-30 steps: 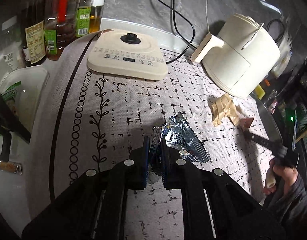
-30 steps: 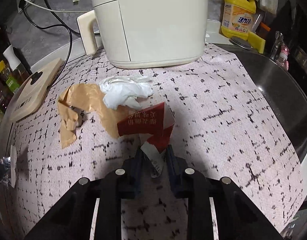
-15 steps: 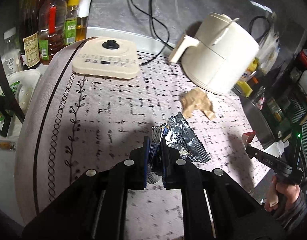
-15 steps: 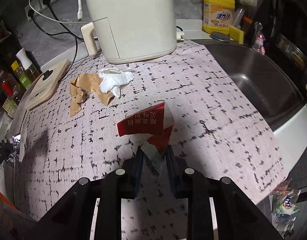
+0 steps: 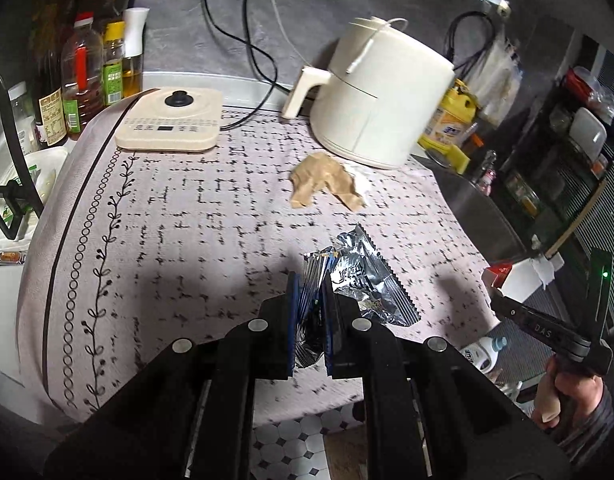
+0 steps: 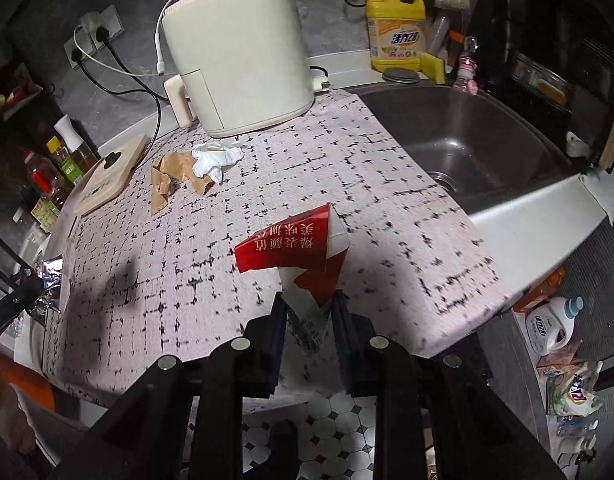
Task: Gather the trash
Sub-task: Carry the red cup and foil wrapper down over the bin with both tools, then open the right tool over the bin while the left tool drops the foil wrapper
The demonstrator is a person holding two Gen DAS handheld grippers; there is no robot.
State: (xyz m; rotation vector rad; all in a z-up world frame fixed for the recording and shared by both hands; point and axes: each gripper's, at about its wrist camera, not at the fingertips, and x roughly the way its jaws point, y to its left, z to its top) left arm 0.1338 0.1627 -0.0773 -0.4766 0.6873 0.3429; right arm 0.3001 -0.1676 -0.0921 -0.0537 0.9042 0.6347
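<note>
Left gripper (image 5: pixel 310 280) pinching silver foil wrapper (image 5: pixel 363 276); right gripper (image 6: pixel 309 306) pinching red-white carton (image 6: pixel 295 248). Both above countertop's front edge. Brown paper (image 6: pixel 169 174), white tissue (image 6: pixel 215 158) near back edge.

Left gripper (image 5: pixel 310 300): two matte black angular fingers with blue inner pads, each black linkage bar behind them bearing round silver rivets. Right gripper (image 6: pixel 309 312): same build; seen beyond the left gripper, its black body shows white lettering "DAS" and a green indicator light. The hand (image 5: pixel 563 394) wears a grey sleeve.
</note>
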